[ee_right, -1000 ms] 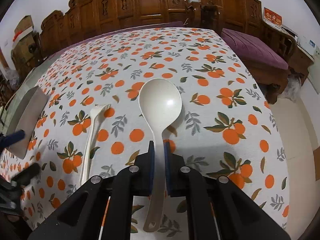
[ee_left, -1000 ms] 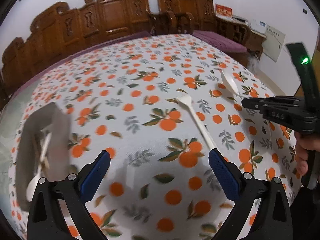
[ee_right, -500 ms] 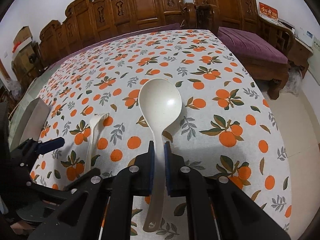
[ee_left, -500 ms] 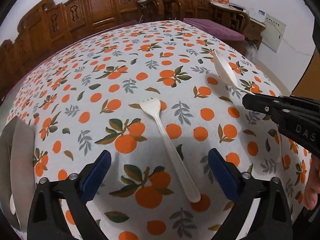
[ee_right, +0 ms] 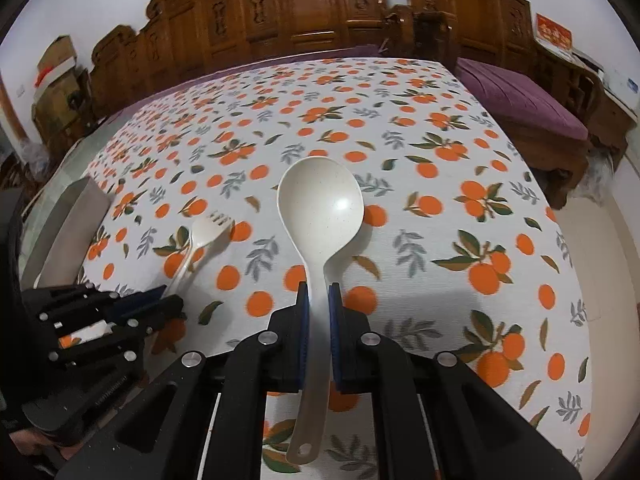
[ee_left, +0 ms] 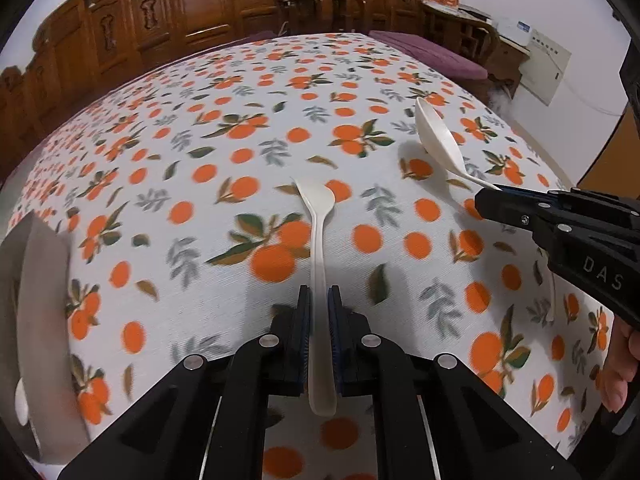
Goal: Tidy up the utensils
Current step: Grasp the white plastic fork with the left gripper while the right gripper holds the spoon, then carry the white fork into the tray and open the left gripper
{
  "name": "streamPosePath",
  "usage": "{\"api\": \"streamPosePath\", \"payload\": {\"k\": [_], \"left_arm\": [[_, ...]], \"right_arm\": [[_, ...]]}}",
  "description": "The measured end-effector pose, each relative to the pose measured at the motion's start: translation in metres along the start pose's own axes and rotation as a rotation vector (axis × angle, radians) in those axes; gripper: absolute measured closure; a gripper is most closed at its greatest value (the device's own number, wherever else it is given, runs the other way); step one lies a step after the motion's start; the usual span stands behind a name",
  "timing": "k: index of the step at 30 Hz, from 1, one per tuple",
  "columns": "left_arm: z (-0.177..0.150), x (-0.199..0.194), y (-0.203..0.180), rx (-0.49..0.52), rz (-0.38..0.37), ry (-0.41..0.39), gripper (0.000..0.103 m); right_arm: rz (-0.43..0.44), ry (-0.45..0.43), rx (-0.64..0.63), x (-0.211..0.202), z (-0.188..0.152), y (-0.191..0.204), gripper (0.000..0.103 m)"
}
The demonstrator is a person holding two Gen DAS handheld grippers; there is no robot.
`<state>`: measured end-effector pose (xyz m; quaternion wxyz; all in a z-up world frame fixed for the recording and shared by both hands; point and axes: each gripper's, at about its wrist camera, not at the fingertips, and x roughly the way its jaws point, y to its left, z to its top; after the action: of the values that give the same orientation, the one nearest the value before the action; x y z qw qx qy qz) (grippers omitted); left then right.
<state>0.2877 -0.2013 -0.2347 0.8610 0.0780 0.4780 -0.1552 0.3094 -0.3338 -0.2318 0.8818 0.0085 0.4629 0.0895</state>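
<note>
your left gripper [ee_left: 319, 300] has just been closing and its pads now clamp the handle of the white fork [ee_left: 318, 216], whose tines point away over the orange-print tablecloth [ee_left: 200, 168]. your right gripper [ee_right: 319, 300] is clenched on the handle of the white spoon [ee_right: 320, 208], bowl up above the cloth, and the grey tray [ee_right: 70, 224] sits at the table's left edge.
</note>
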Motion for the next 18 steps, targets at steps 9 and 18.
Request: {"api": "streamPosePath", "payload": {"k": [9, 18], "left_arm": [[-0.011, -0.031, 0.027, -0.011, 0.039, -0.024, 0.095], [-0.019, -0.068, 0.064, -0.048, 0.082, -0.055, 0.095]], "right_arm": [[0.02, 0.015, -0.098, 0.002, -0.006, 0.042, 0.092], [0.072, -0.004, -0.187, -0.013, -0.011, 0.09, 0.092]]}}
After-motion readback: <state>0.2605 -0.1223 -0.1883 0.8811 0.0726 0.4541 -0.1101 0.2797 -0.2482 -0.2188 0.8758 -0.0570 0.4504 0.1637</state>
